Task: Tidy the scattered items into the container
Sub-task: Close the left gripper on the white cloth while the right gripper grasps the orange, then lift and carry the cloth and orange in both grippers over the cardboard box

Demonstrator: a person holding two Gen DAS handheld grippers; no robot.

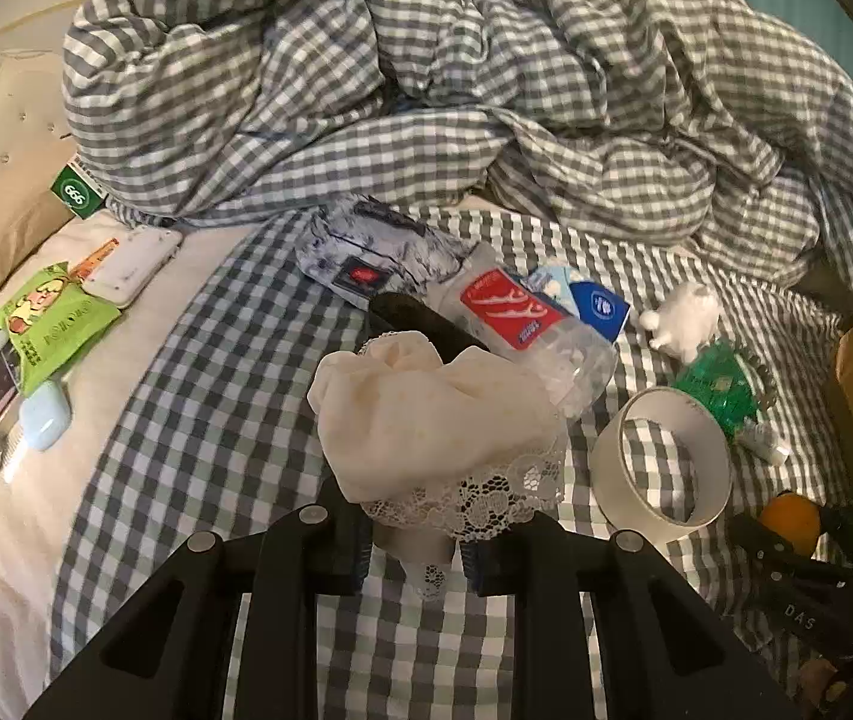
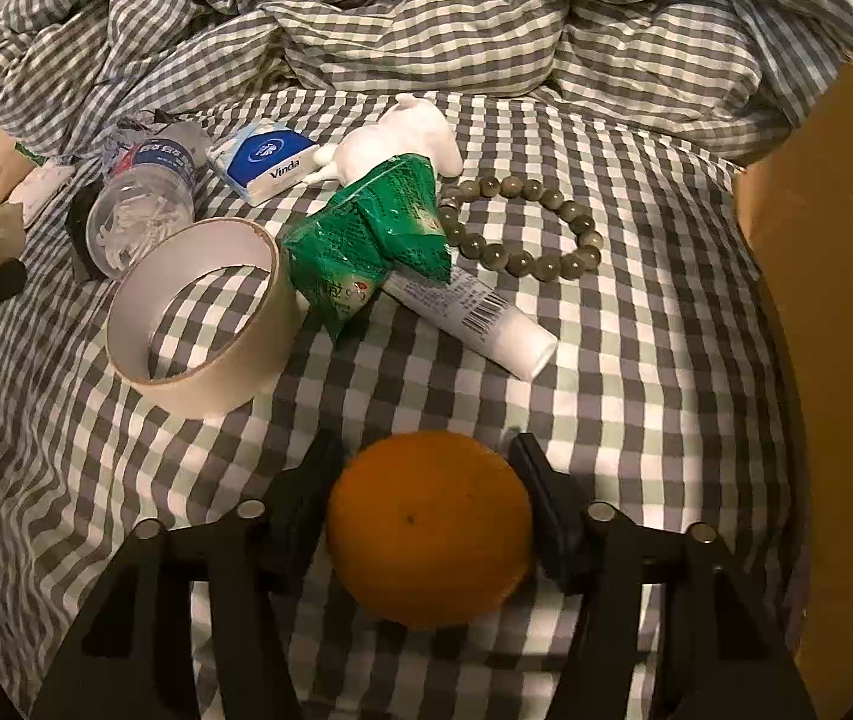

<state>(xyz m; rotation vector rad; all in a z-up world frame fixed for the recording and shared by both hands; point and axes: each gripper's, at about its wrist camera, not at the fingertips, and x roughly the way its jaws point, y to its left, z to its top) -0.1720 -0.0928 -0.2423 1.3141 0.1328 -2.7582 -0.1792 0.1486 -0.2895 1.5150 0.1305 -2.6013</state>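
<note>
My left gripper [image 1: 420, 546] is shut on a cream cloth with a lace trim [image 1: 438, 420], which bunches up above the fingers and hangs over the checked sheet. In the right wrist view an orange [image 2: 429, 528] sits on the sheet between the fingers of my right gripper [image 2: 426, 456], and both pads touch its sides. The same orange [image 1: 789, 522] shows at the lower right of the left wrist view. A brown cardboard box [image 2: 834, 276] stands at the right edge of the bed.
On the sheet lie a tape roll [image 2: 204, 318], a green packet [image 2: 366, 240], a white tube [image 2: 474, 318], a bead bracelet [image 2: 522, 228], a tissue pack [image 2: 264, 159], a plastic bottle [image 2: 138, 204] and a white toy [image 2: 402, 138]. A crumpled duvet [image 1: 426, 90] fills the back. A green snack bag [image 1: 48, 324] lies far left.
</note>
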